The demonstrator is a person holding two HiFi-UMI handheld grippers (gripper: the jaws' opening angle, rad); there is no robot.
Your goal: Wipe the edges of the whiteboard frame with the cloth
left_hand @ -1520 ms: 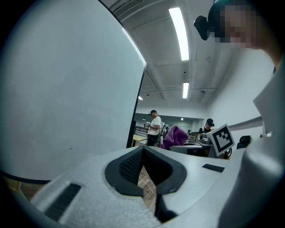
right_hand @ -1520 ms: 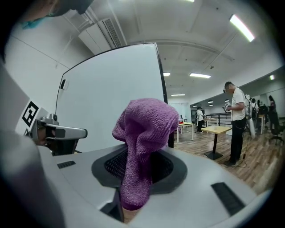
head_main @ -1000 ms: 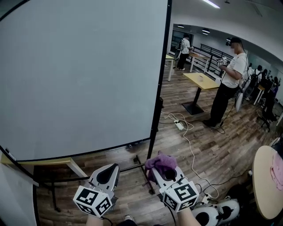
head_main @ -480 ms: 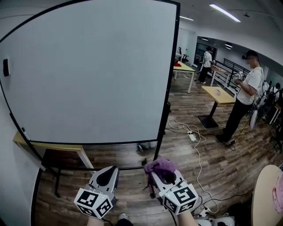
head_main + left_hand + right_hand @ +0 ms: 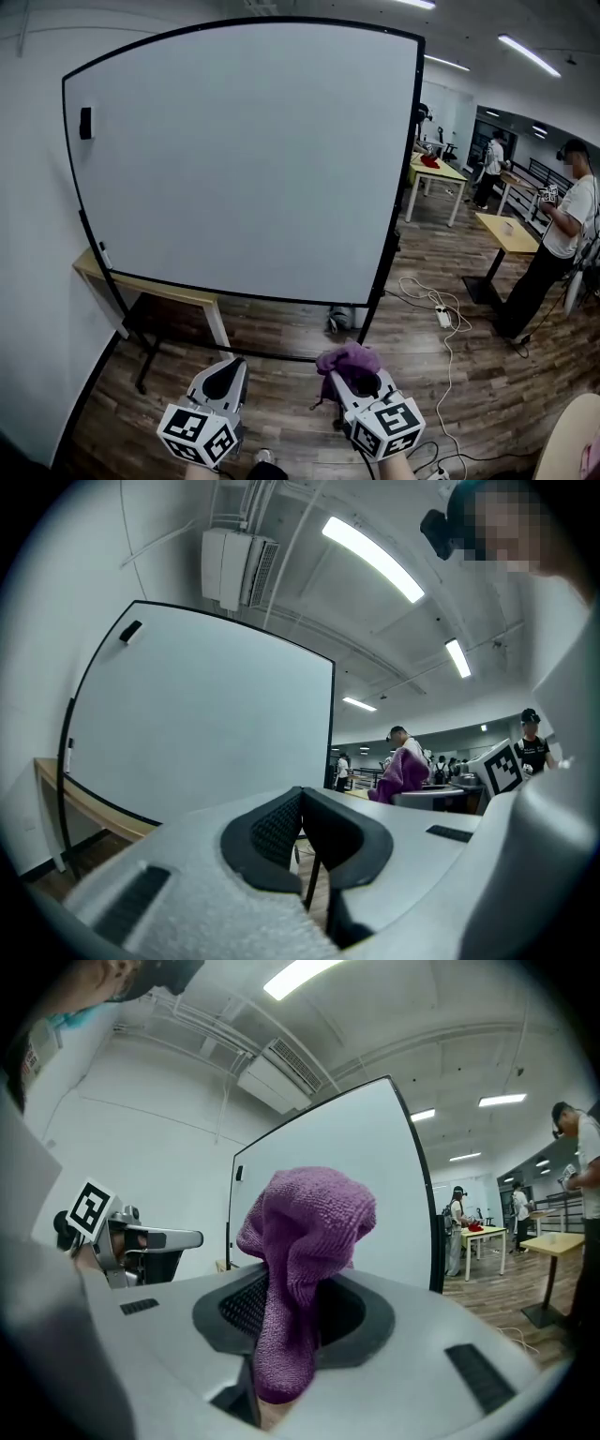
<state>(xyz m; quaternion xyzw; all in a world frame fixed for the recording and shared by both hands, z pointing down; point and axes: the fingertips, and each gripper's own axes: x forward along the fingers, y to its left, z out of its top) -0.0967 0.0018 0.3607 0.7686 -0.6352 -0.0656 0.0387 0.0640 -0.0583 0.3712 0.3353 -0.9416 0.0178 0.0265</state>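
A large whiteboard (image 5: 244, 159) with a thin black frame (image 5: 398, 169) stands on black legs ahead of me; it also shows in the left gripper view (image 5: 206, 724) and the right gripper view (image 5: 366, 1194). My right gripper (image 5: 349, 372) is shut on a purple cloth (image 5: 347, 359), which bunches up above the jaws (image 5: 305, 1241). It hangs below the board's lower right corner, apart from the frame. My left gripper (image 5: 225, 373) is shut and holds nothing (image 5: 300, 827), below the board's bottom edge.
A wooden bench (image 5: 141, 286) stands behind the board at lower left. A small black eraser (image 5: 85, 123) sticks to the board's upper left. White cables and a power strip (image 5: 442, 317) lie on the wood floor at right. A person (image 5: 558, 244) stands by tables (image 5: 502, 232) at far right.
The head view has tilted up and left, so the whole whiteboard now shows. Both grippers keep their place low in the view, the cloth still held.
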